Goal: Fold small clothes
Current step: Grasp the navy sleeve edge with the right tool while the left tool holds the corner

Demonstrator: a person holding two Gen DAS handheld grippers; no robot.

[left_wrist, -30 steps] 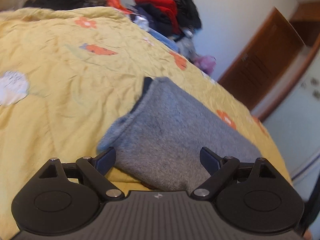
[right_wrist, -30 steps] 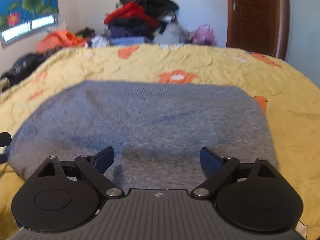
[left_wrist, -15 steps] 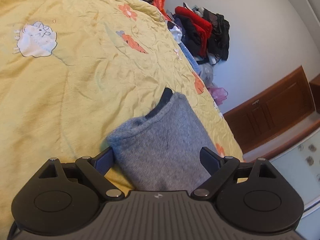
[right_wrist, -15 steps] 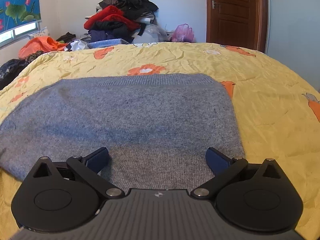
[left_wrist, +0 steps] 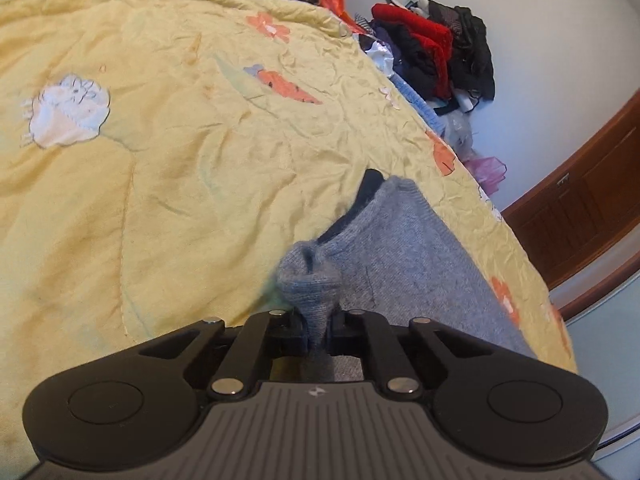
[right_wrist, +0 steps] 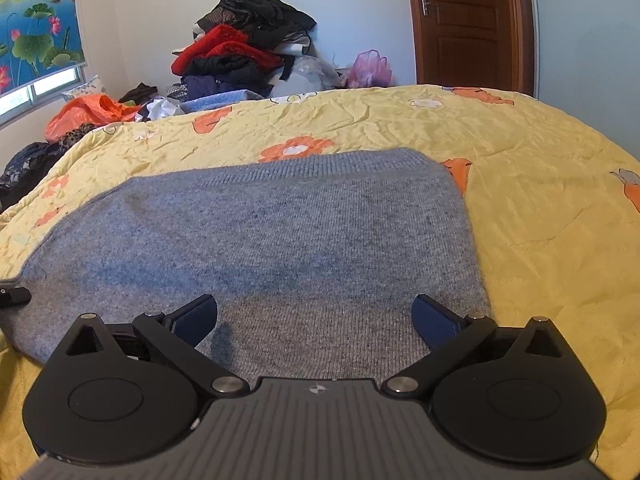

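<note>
Left wrist view hides the left gripper fingertips inside a bunched grey sweater corner. Spread 0.5 s ago, it has now clamped that corner. The right gripper hovers wide apart, empty.

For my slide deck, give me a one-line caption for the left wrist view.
Left gripper shut on a bunched edge of the grey sweater lying on the yellow quilt.

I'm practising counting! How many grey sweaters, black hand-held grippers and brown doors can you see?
Grey sweater: 1
Black hand-held grippers: 2, the left hand-held gripper and the right hand-held gripper
Brown door: 1
Total: 4
</note>
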